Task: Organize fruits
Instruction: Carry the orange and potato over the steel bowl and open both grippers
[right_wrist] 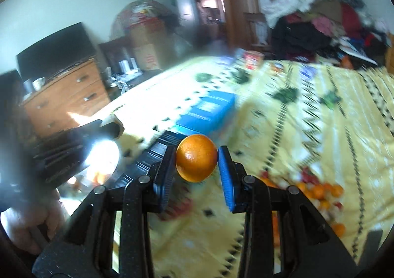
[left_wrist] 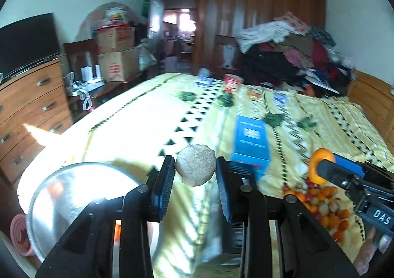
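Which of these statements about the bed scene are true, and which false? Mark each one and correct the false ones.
1. The left gripper holds a pale, rough-skinned round fruit. True.
2. The right gripper has nothing between its jaws. False: they are closed on an orange fruit.
3. A pile of small fruits lies on the yellow bedspread. True.
4. The blue box sits on the wooden dresser. False: it lies on the bedspread.
5. A shiny metal bowl shows at the lower left of the left wrist view. True.
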{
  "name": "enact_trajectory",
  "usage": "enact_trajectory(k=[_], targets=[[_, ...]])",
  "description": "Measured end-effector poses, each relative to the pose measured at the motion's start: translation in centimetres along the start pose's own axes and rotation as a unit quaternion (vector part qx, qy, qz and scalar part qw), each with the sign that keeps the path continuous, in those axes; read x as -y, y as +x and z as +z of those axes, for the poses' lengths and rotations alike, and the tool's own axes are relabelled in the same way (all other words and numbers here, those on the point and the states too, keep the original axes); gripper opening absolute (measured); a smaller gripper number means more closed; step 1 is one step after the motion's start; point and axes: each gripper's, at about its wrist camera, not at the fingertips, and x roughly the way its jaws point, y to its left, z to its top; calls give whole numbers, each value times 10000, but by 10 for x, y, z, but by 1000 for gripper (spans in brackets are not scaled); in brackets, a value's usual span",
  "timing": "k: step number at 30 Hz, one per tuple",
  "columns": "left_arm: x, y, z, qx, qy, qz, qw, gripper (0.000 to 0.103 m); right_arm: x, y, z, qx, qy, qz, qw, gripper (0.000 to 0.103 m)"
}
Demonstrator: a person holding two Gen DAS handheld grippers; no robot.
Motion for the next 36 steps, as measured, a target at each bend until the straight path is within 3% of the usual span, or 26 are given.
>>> enact_trajectory(k=[4, 9, 13, 16, 36], targets=[[-108, -9, -3, 13, -707, 824, 9941, 34, -79, 43, 22, -108, -346, 756, 9965, 35], [-181, -5, -32, -346, -1226, 1223, 9843, 34, -165, 98, 17, -681, -614, 1641, 9822, 35], [-183, 10, -55, -679, -1195, 1117, 9842, 34, -199, 131, -8, -1263, -606, 2031, 9691, 35], [-178, 20, -64, -814, -1125, 984, 9854, 34, -198, 140, -19, -1461, -550, 2065, 9659, 35], [-184, 48, -77, -1182, -1159, 791, 9830, 34, -196, 169, -30, -1838, -287, 1934, 9633, 37]])
